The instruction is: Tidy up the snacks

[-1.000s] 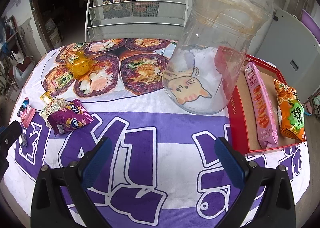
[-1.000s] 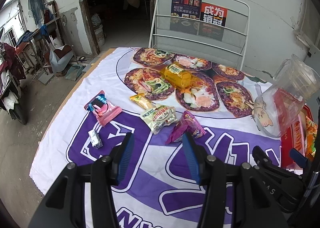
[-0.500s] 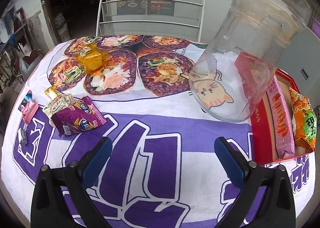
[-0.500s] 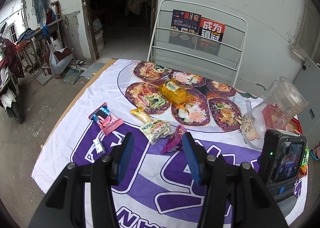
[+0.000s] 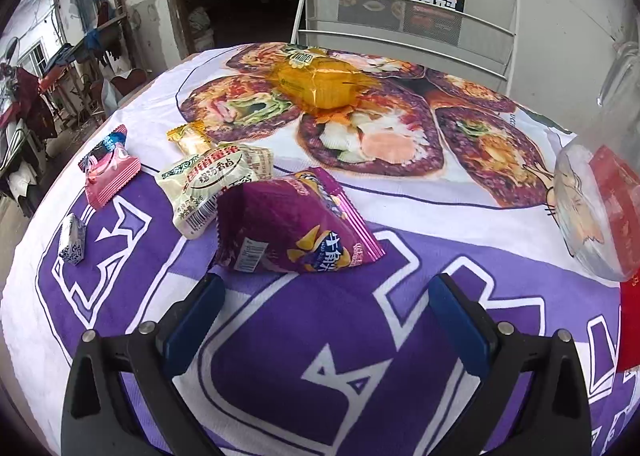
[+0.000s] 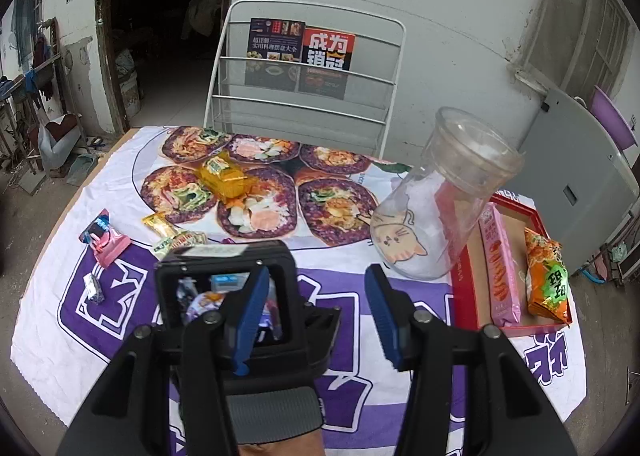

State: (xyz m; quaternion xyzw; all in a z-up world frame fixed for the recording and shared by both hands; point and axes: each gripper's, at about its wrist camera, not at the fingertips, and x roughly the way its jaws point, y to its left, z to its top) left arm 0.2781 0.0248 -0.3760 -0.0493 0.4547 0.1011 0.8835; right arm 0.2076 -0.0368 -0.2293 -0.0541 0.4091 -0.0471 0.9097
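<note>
In the red shallow tray (image 6: 464,296) at the right edge lie already a long pink packet (image 6: 500,268) and an orange packet (image 6: 546,280), while the purple crinkled snack bag (image 5: 296,228), with other snacks, waits on the cloth just ahead of the empty, wide-spread left gripper (image 5: 326,308), and the right gripper (image 6: 316,308) is empty, half spread.

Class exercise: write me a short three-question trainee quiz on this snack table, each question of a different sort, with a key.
1. True or false: the red tray holds two snack packs.
2. Which pack lies nearest the left tool? A purple pack B yellow pack C pink pack
3. Fill in: the clear jar bears a drawing of a ____.

Key: 1 true; 2 A; 3 cat.
</note>
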